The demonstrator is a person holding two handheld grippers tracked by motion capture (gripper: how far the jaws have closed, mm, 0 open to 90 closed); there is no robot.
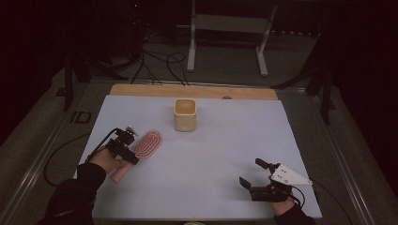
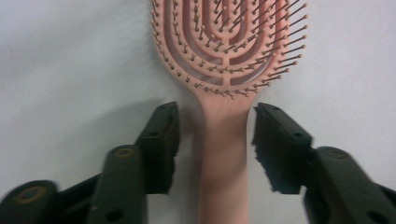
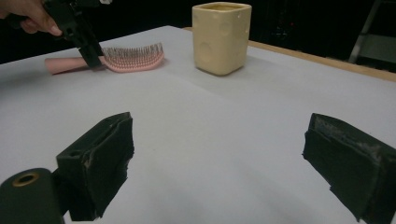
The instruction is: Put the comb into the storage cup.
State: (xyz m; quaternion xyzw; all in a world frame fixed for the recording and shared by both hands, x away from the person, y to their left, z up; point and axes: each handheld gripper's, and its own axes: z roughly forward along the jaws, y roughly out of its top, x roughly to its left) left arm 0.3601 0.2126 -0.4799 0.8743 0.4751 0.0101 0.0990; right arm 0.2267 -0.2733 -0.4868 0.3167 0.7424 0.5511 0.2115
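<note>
Two grippers are at work over a white sheet (image 1: 211, 154) that covers the bench. The left gripper (image 1: 133, 151) is down at the pink hairbrush (image 1: 143, 147), which lies flat on the sheet at the left side, bristles up, its head pointing toward the far edge and its handle toward the person. In the left gripper view the jaws stand on either side of the handle, just below the head, with a narrow gap showing on each side, so the pads are not pressing on it; the right-hand gap is slimmer and, with the shadow there, I cannot quite rule out a light touch. The person's left hand (image 1: 109, 161) holds this gripper low over the handle's near end.

A cream square cup (image 1: 185, 114) stands upright beyond the brush and to its right, near the middle of the far side, well apart from the brush head.

The right gripper (image 1: 256, 176) rests near the sheet's front right corner, far from both things. Its jaws are spread wide with nothing between them, and bare sheet lies in the gap.
</note>
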